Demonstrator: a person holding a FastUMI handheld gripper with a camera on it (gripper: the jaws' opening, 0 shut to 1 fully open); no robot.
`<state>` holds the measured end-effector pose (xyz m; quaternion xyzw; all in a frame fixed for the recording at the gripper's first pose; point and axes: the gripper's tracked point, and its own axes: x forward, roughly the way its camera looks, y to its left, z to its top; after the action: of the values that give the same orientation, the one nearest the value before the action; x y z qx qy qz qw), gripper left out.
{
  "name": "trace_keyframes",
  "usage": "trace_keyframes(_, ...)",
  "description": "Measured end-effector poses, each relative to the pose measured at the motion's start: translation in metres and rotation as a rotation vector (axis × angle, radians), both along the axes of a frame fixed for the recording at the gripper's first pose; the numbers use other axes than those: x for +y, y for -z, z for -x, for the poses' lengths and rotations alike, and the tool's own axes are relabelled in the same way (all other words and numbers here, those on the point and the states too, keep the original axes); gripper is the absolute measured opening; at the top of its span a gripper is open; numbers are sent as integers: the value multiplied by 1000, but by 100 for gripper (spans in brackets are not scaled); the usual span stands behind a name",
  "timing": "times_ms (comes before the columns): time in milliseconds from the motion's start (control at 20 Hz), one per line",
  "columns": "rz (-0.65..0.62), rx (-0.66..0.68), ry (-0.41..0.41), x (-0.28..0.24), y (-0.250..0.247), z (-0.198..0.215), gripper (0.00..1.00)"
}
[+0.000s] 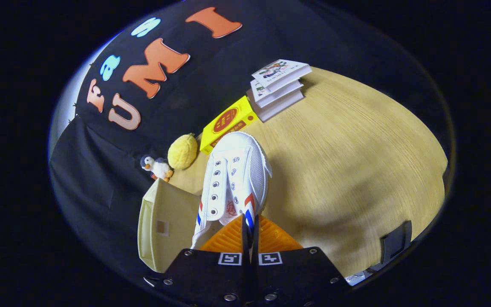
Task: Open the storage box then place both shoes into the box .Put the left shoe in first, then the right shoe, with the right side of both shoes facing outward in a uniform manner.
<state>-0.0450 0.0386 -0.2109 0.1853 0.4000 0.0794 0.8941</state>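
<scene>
Shoe (236,179): one white canvas sneaker is in view, with empty metal eyelets, no lace visible, and red and blue stripes on each flank. It hangs from the gripper (249,221), toe pointing away toward twelve o'clock and heel end nearest the fingers. The two fingers stand nearly together, pinched on the thin edge of the shoe's collar at its right side, so the gripper is closed on the shoe and holds it above the table (348,162).

At about nine o'clock from the fingers, just beside and below the shoe, stands one cream storage box (164,226). Its flap is swung open and the pale inside faces up, with a small brownish patch on one wall. The shoe's heel overlaps the box's near edge in the view; whether they touch I cannot tell.

Beyond the box, toward eleven o'clock, sit one small penguin toy (157,167) and one fuzzy yellow ball (183,151), side by side at the table's edge against the black cloth. Past the shoe's toe, at twelve o'clock, lies one yellow carton (226,123) with a red oval on it. At one o'clock from it rests a stack of three books (277,87), touching the carton's far end. One dark bracket (394,243) sits at the table's edge at three o'clock.
</scene>
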Motion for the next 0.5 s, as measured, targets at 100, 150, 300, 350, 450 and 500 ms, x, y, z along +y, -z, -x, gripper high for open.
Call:
trace_keyframes(100, -5, -20, -39, 29, -20, 3, 0)
trace_keyframes(150, -4, -33, -59, 44, -28, 3, 0)
trace_keyframes(300, -22, -51, -117, 90, -52, 12, 0)
trace_keyframes(350, -23, -51, -131, 104, -56, 15, 0)
trace_keyframes(450, -11, -51, -154, 128, -59, 20, 0)
trace_keyframes(500, -5, -46, -161, 141, -58, 24, 0)
